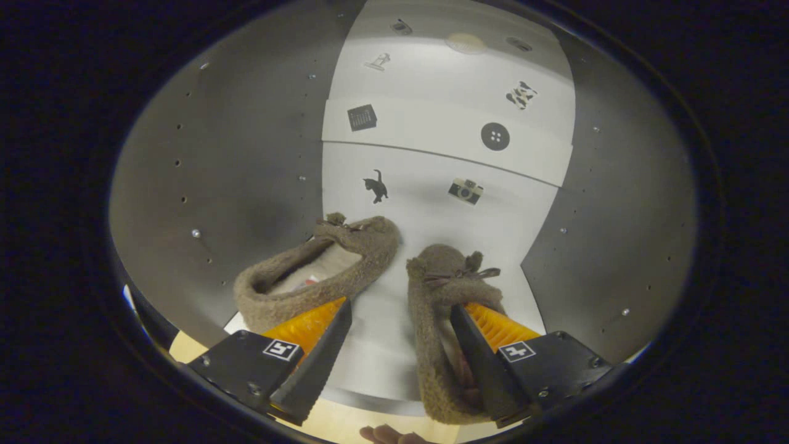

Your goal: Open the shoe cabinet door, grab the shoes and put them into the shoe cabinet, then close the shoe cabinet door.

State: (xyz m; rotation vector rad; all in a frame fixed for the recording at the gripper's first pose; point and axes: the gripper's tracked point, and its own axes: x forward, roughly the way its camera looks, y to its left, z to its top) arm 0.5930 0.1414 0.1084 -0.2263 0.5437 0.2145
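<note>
Both fuzzy slippers (320, 265) sit inside the shoe cabinet (216, 185) on its white shelf (431, 228), soft, light and squashy (best pinched at the heel rim), the tool (400, 327) spread apart, its right finger against the right slipper (434, 308).

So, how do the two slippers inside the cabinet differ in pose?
The left slipper lies tipped on its side, opening showing its pale lining; the right slipper sits upright, bow on top. The left one lies outside the open gripper; the right one has a finger in its opening. Both are brown and fuzzy.
</note>
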